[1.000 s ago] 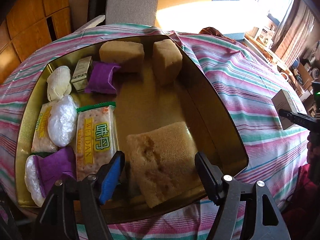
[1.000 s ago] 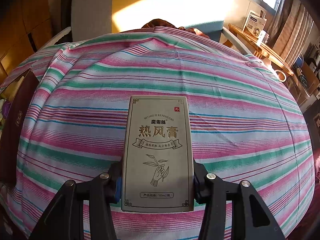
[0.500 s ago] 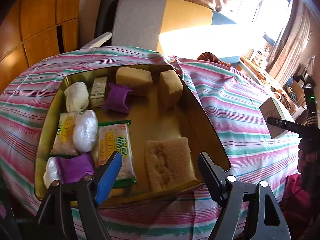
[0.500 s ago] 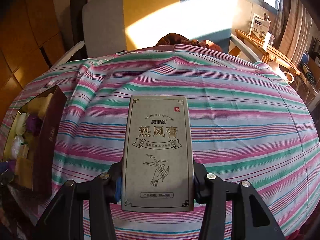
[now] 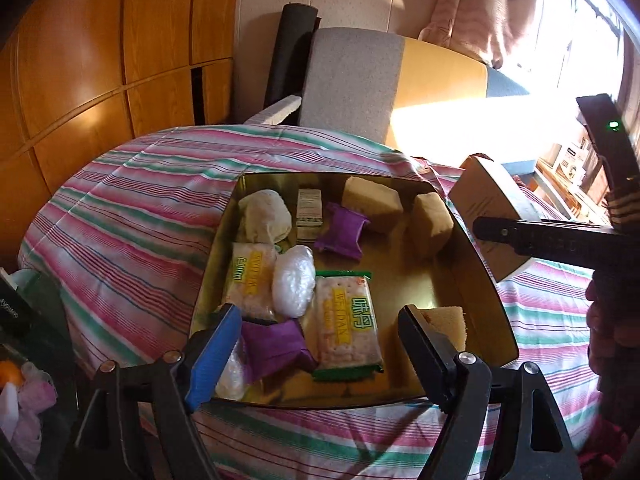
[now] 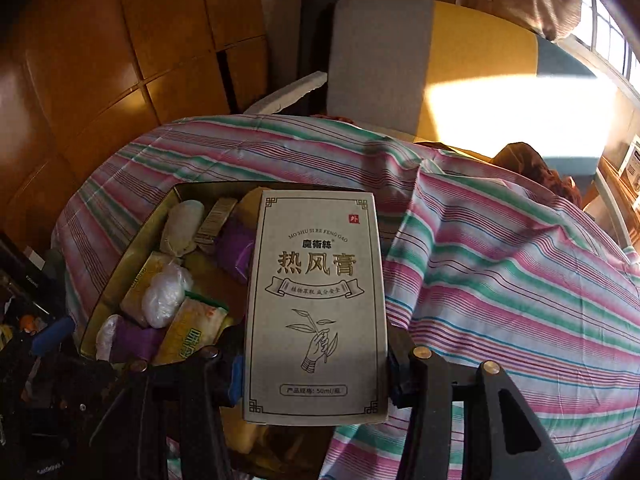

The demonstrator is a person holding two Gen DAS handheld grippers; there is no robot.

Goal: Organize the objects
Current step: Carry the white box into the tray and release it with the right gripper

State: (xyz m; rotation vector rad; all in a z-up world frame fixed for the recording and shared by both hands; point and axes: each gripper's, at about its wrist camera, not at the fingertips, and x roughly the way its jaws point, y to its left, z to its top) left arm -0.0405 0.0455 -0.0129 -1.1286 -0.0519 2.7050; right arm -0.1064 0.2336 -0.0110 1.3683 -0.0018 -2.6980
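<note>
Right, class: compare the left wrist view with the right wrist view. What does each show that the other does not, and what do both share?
Only the left wrist view shows the open left gripper, three tan sponge blocks, such as the far one, and the side of the held box.

Only the right wrist view shows the box's printed front, clamped in the right gripper.

Both show the gold tin, the WEIDAN cracker pack, the purple packets and the striped cloth.
</note>
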